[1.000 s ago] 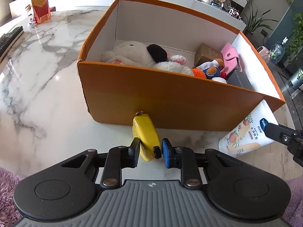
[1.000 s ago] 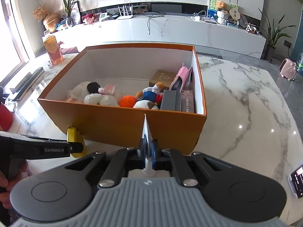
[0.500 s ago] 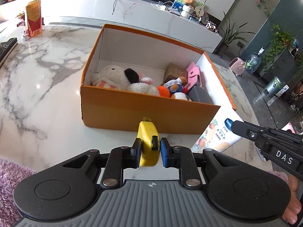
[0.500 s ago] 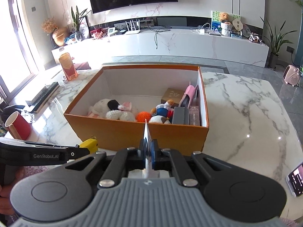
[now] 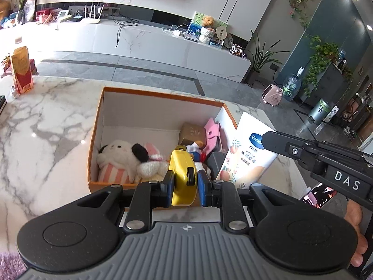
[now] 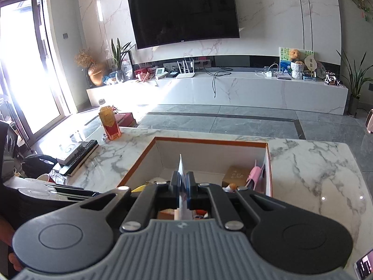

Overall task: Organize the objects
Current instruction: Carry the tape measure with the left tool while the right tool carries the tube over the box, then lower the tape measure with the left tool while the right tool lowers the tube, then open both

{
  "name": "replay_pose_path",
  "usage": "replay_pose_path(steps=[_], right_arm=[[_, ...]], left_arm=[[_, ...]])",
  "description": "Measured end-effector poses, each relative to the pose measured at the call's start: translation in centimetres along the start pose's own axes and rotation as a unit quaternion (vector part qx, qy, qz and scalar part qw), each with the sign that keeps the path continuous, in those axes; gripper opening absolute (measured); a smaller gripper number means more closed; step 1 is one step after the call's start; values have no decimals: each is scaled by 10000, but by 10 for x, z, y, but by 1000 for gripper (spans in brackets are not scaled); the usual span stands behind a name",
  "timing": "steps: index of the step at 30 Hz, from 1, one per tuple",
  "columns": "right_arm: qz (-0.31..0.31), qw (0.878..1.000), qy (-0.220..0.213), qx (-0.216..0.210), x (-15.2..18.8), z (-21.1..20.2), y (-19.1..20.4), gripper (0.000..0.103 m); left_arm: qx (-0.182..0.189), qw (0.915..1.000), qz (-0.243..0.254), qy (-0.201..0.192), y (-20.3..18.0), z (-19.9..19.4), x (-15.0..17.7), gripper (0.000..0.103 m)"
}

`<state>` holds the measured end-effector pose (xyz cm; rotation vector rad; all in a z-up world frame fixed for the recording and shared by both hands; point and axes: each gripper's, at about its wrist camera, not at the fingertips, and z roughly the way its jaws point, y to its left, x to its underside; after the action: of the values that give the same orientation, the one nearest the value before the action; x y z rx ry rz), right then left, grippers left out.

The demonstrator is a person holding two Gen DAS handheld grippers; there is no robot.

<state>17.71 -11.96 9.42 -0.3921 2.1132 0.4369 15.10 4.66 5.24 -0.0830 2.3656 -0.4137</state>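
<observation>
- Landmark: orange box (image 5: pixel 112 184), open top, white inside, on the marble table (image 5: pixel 42 126).
- Left gripper (image 5: pixel 185 186): closed on a yellow tape measure (image 5: pixel 183 175), pads pressing its two flat sides. Tape measure held in the air above the box's near wall, over the contents.
- Right gripper (image 6: pixel 184 186): clamped narrow on a white lotion tube (image 5: pixel 247 154), seen edge-on between the pads in the right wrist view. In the left wrist view the tube hangs at the box's right wall, tilted, printed face towards the camera.
- Inside the box: white plush toy (image 5: pixel 119 156) at the left; brown carton (image 5: pixel 192 131) and pink case (image 5: pixel 213 135) at the right rear.
- Beyond the box's far left corner: red drink carton (image 5: pixel 22 70), upright on the table.
</observation>
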Motion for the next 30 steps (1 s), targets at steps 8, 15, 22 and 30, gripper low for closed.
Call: replay_pose_path(steps=[8, 15, 22, 30], right_arm=[[237, 9997, 2, 9, -28, 51, -19, 5], [525, 9981, 294, 130, -46, 108, -55, 5], [617, 9972, 314, 269, -48, 159, -71, 4], [535, 9978, 270, 281, -33, 208, -71, 4]], left_arm=[[85, 10000, -1, -15, 17, 36, -35, 24], [165, 9997, -177, 44, 37, 76, -56, 24], [192, 9994, -276, 121, 45, 112, -65, 24], [-72, 9983, -393, 436, 60, 148, -66, 24]])
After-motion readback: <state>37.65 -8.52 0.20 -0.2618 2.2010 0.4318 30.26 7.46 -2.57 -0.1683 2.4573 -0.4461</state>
